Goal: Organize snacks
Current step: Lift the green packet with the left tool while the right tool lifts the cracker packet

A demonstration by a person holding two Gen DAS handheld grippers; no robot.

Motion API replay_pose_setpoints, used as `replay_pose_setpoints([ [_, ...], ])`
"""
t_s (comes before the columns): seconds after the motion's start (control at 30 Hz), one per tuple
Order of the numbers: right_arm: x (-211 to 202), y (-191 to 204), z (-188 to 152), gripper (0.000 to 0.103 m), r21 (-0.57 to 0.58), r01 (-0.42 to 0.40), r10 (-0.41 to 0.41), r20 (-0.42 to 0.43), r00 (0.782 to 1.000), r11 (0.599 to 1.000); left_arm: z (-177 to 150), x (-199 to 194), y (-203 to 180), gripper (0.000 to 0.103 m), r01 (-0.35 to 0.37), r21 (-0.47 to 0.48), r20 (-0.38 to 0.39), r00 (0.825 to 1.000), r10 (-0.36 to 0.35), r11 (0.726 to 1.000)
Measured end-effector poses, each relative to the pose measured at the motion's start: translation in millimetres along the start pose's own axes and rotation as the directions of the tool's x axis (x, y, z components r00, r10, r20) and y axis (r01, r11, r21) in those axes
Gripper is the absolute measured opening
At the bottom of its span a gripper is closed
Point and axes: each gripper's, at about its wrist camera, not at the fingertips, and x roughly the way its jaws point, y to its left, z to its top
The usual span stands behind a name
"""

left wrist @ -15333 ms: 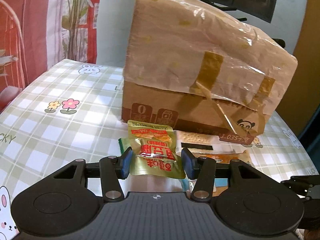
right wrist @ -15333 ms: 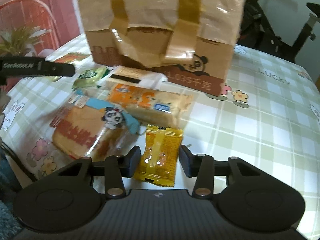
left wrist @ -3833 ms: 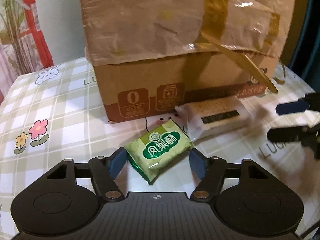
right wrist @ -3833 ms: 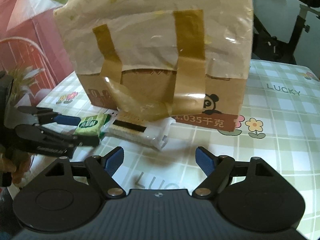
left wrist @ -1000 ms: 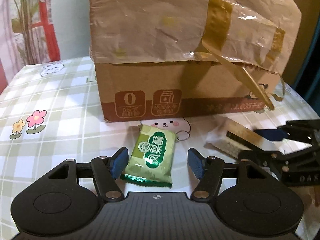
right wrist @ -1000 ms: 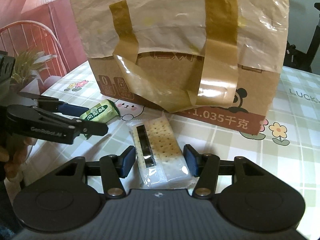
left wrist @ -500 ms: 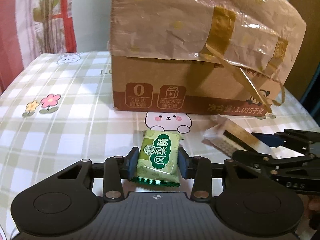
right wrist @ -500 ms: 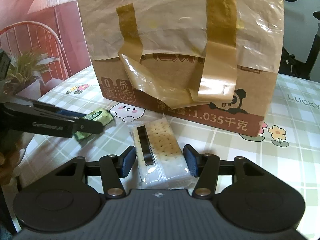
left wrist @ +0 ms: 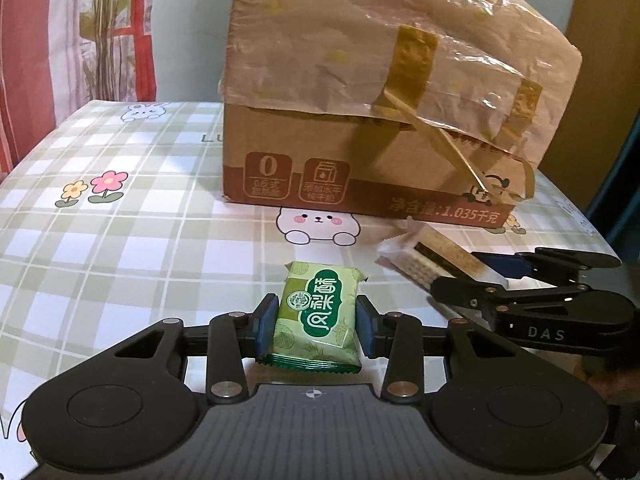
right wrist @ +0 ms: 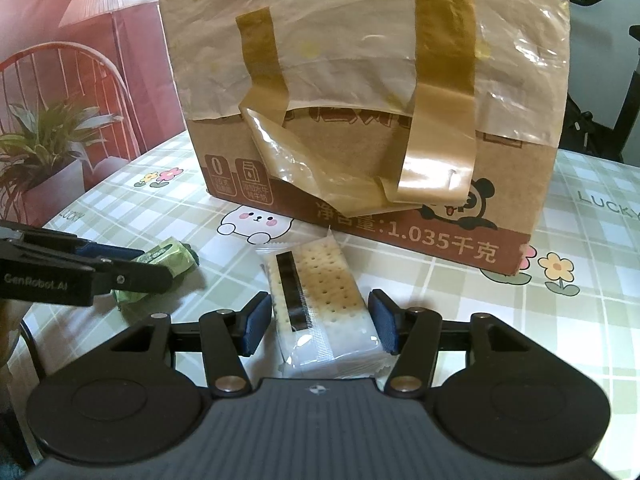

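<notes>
My left gripper [left wrist: 316,328] is shut on a green snack packet [left wrist: 318,312], held just above the checked tablecloth. It also shows in the right wrist view [right wrist: 168,268] between the left gripper's fingers [right wrist: 132,272]. My right gripper [right wrist: 318,326] is shut on a clear-wrapped cracker pack [right wrist: 316,296], which also shows in the left wrist view [left wrist: 436,260]. A large cardboard box [left wrist: 360,160] with a crumpled taped paper cover stands behind both snacks, its front in the right wrist view [right wrist: 360,160].
The table carries a green checked cloth [left wrist: 120,220] with flower and bunny prints. A potted plant [right wrist: 36,148] and a red chair stand off the table's left side. Dark equipment stands behind on the right [right wrist: 600,80].
My left gripper has closed on the green packet and lifted slightly back from the box. My right gripper has kept its hold on the cracker pack and drawn back a little.
</notes>
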Motion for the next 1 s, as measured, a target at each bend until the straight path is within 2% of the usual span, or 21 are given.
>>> replay_pose_setpoints([
  [0.47,-2,4,0,0.056,-0.004,0.011,-0.011,-0.016,1.000,1.000,-3,-13,0,0.043,-0.003,0.007,0.011,1.000,0.002,1.000],
  [0.57,-5,7,0,0.052,-0.011,0.015,-0.015,-0.031,0.999,1.000,-2,-16,1,0.043,-0.002,0.006,0.015,1.000,0.002,1.000],
  [0.77,-14,9,1,0.050,0.012,-0.049,0.050,-0.054,0.997,0.999,-2,-22,2,0.043,-0.004,0.003,0.032,0.999,0.004,1.000],
  [1.0,-27,15,7,0.050,-0.004,-0.092,0.092,-0.014,0.996,0.996,-3,-29,5,0.043,-0.014,-0.015,0.048,0.999,0.014,1.000],
])
